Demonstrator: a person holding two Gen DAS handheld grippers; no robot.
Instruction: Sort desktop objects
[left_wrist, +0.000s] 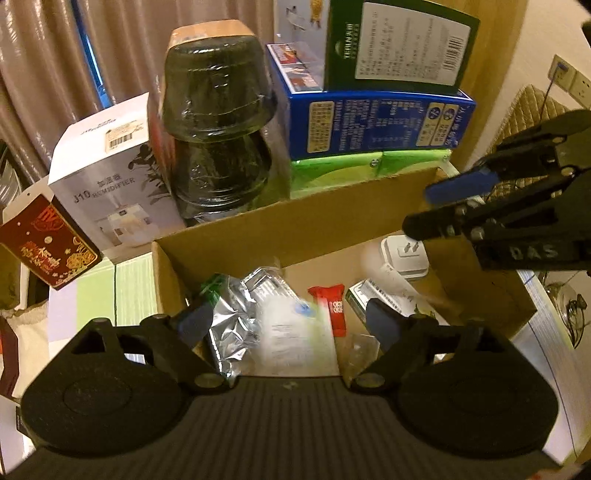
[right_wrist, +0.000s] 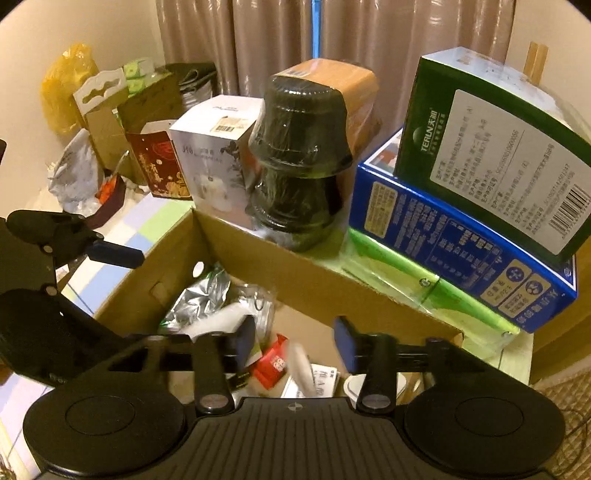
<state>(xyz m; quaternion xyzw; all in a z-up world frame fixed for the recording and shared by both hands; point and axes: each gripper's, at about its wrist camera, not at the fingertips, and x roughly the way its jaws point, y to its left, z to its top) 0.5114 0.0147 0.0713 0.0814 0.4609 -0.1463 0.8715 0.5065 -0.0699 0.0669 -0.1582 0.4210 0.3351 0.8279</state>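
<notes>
Both claws, left (left_wrist: 290, 321) and right (right_wrist: 295, 345), open, angled down.

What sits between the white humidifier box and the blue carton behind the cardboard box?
A stack of dark, plastic-wrapped bowls stands between the humidifier box and the blue carton; both wrist views show it.

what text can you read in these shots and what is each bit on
"J10 HUMIDIFIER": white box, left of the wrapped dark bowls.
"TERUN": green box, top of the stack.
"DAS": right gripper, on its body, seen from the left wrist.
Blue box: dense print, too small to read.
Dark red box: gold characters, not legible.
Red packet in the cardboard box: blurred.
</notes>
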